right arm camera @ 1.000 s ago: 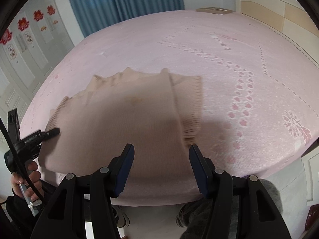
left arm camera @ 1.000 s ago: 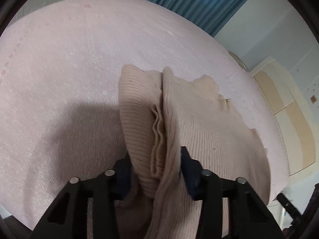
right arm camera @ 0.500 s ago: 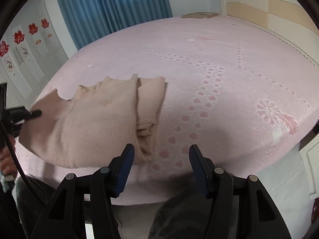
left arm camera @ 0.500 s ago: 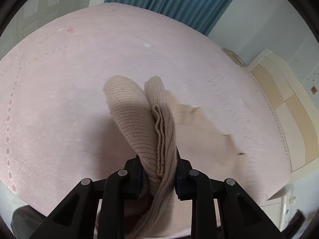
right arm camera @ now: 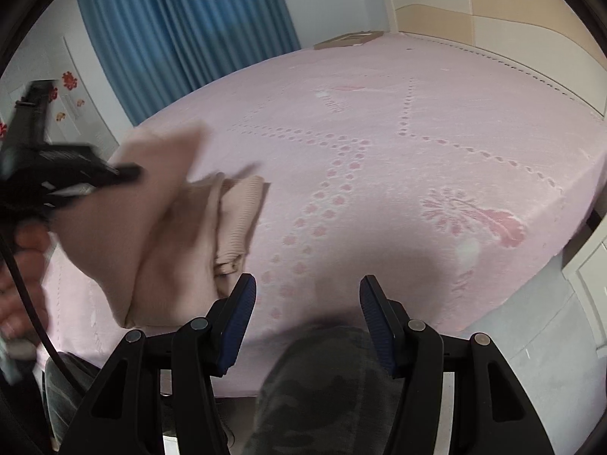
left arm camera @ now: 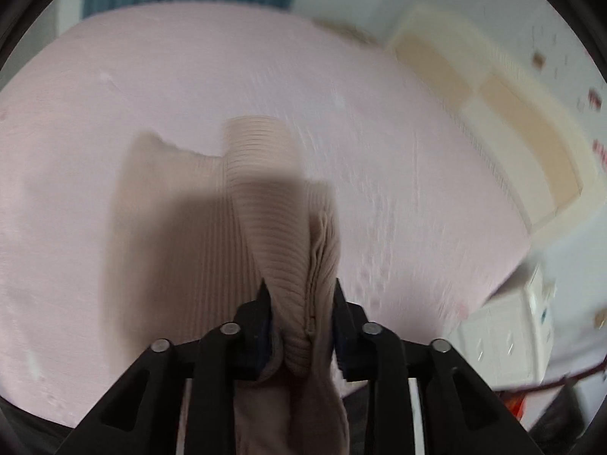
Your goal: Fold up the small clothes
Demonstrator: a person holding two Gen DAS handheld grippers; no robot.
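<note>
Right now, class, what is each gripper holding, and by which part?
The left gripper pinches the beige sweater at its bunched ribbed edge. The right gripper is open and holds nothing.

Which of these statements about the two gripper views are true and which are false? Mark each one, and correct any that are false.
1. The left gripper is clamped on a fold of the beige ribbed sweater. True.
2. The right gripper is also gripping the sweater. False: its jaws stand wide apart with nothing between them.
3. The sweater lies on a pink bedspread with a dotted and floral pattern. True.
4. The curtain behind the bed is red. False: it is blue.
5. In the right wrist view the sweater is to the left of the right gripper. True.
</note>
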